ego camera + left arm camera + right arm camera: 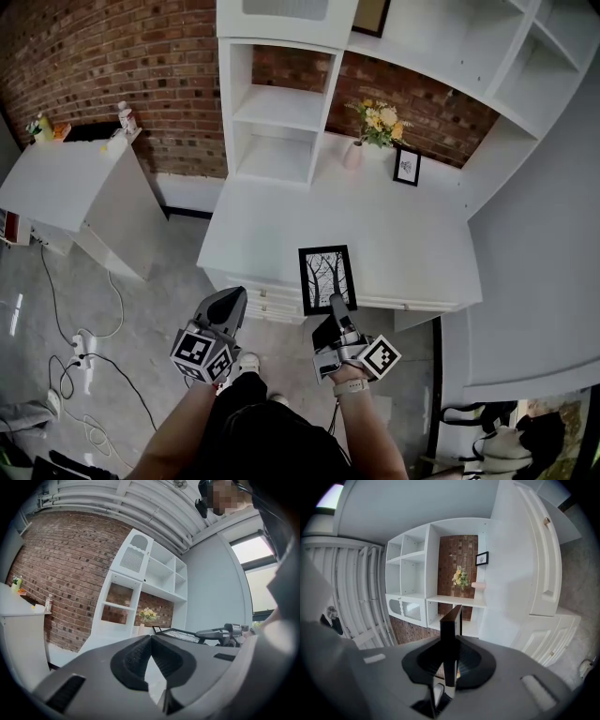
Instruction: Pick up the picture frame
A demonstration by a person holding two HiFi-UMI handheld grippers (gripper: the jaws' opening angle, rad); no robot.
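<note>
at far left, the left gripper (229, 302) hangs short of the white desk (412, 246), jaws pressed together on nothing. centre: picture frame (327, 277) held out flat over the desk's front edge, print face up, long axis running from its holder toward the shelves. right gripper (336, 304) is clamped on the near short edge, jaws narrowed onto the thin rim. judged light, stiff, possibly glazed, so fragile and slick; one-edge hold leaves it cantilevered, deeper bite preferable.
</note>
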